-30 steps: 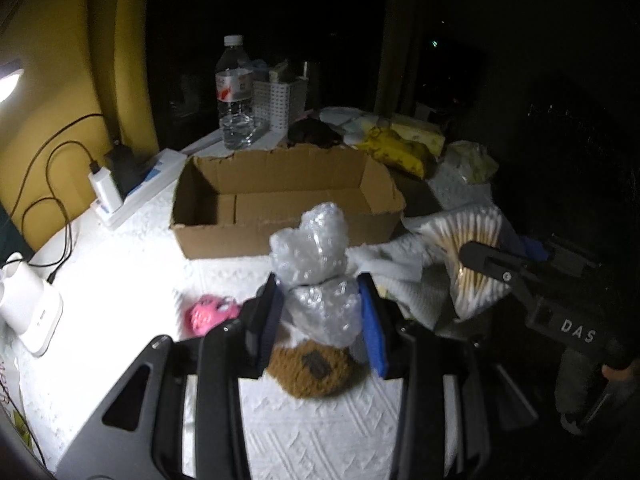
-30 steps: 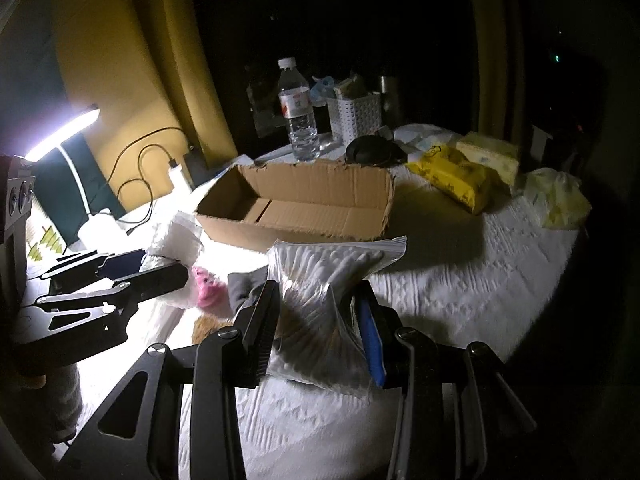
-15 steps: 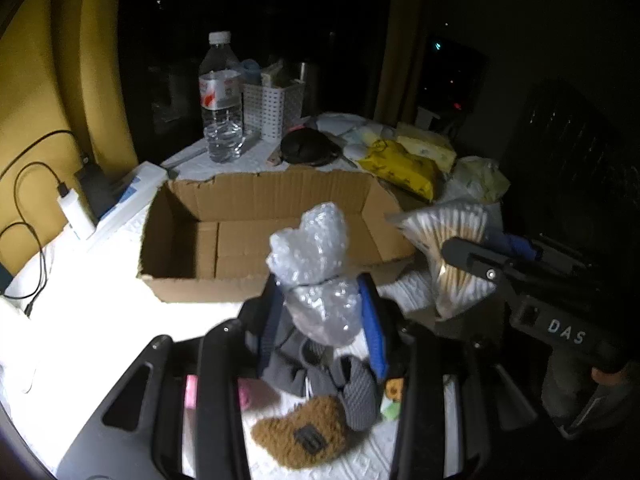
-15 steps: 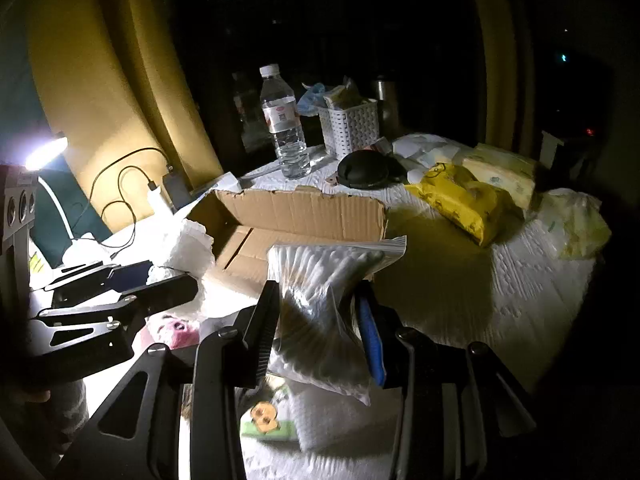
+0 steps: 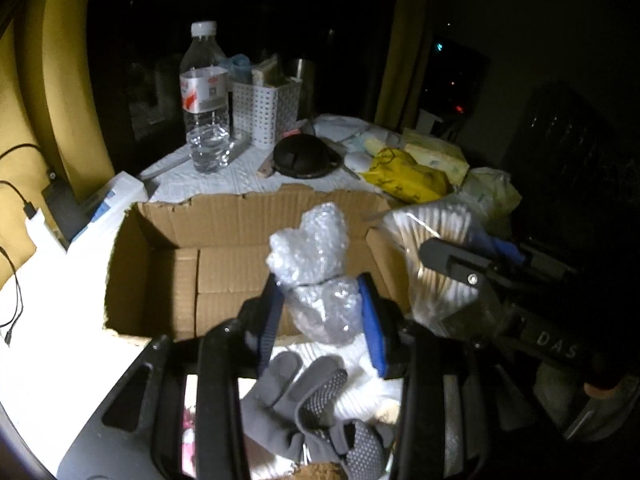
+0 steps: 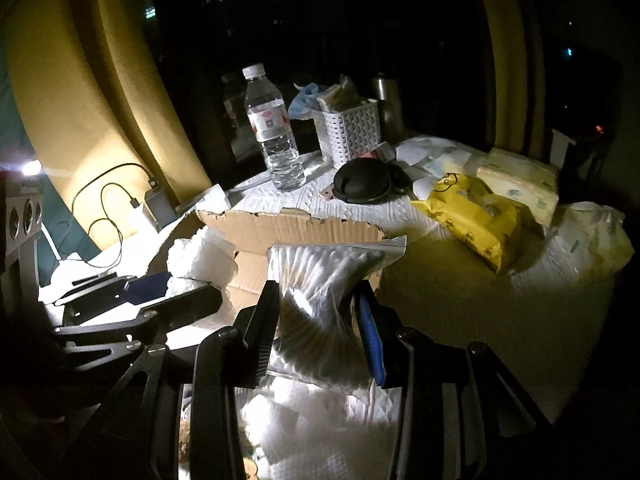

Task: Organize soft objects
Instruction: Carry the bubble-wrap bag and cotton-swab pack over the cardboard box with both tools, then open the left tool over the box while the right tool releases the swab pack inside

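Left gripper (image 5: 320, 316) clamps a crumpled clear bubble-wrap wad (image 5: 316, 276) at the near wall of the open brown cardboard box (image 5: 160, 280); right gripper (image 6: 316, 320) pinches a clear zip bag of cotton swabs (image 6: 320, 280), box directly ahead; the left is judged nearer.

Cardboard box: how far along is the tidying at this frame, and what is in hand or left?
Nothing looks packed yet: the cardboard box shows only bare floor. In hand: the left gripper clamps a wad of bubble wrap at the box's near edge, and the right gripper clamps a bag of cotton swabs beside it. Left: grey gloves lie on the table in front of the box.
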`<action>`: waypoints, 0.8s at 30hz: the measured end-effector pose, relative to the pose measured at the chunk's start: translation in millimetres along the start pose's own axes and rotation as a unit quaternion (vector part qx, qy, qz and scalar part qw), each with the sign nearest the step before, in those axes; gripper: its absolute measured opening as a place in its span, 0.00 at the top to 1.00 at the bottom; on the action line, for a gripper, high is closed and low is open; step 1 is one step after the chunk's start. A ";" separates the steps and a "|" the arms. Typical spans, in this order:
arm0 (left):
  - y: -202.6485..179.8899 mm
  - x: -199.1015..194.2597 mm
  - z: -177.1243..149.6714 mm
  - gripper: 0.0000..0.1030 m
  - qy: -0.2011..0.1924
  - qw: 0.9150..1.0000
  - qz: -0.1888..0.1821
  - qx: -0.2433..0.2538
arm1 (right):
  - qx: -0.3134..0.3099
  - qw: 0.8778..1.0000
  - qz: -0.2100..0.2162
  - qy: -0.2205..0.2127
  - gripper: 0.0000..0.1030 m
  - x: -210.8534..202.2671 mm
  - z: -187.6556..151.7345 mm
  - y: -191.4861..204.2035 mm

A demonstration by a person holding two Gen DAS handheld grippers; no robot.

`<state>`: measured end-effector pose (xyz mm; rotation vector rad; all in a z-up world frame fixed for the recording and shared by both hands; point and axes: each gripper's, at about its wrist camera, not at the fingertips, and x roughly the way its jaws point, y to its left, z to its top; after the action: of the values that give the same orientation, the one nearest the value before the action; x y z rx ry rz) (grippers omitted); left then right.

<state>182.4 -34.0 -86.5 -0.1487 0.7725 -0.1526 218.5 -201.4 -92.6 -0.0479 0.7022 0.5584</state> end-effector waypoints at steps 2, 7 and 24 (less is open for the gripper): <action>1.8 6.5 0.7 0.63 0.001 1.000 -0.001 0.000 | 0.003 1.000 0.000 0.000 0.61 5.4 3.1 -2.1; 11.4 23.7 -0.2 0.63 0.010 1.000 -0.002 -0.009 | 0.010 1.000 0.000 -0.001 0.61 18.1 7.6 -6.5; 20.5 34.0 -9.4 0.38 0.033 0.999 0.005 -0.012 | 0.023 0.999 0.019 0.016 0.43 38.5 3.2 -10.1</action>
<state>201.4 -21.1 -120.3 -0.1636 0.8418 -0.1395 249.6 -191.2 -115.6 -0.0009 0.7476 0.5779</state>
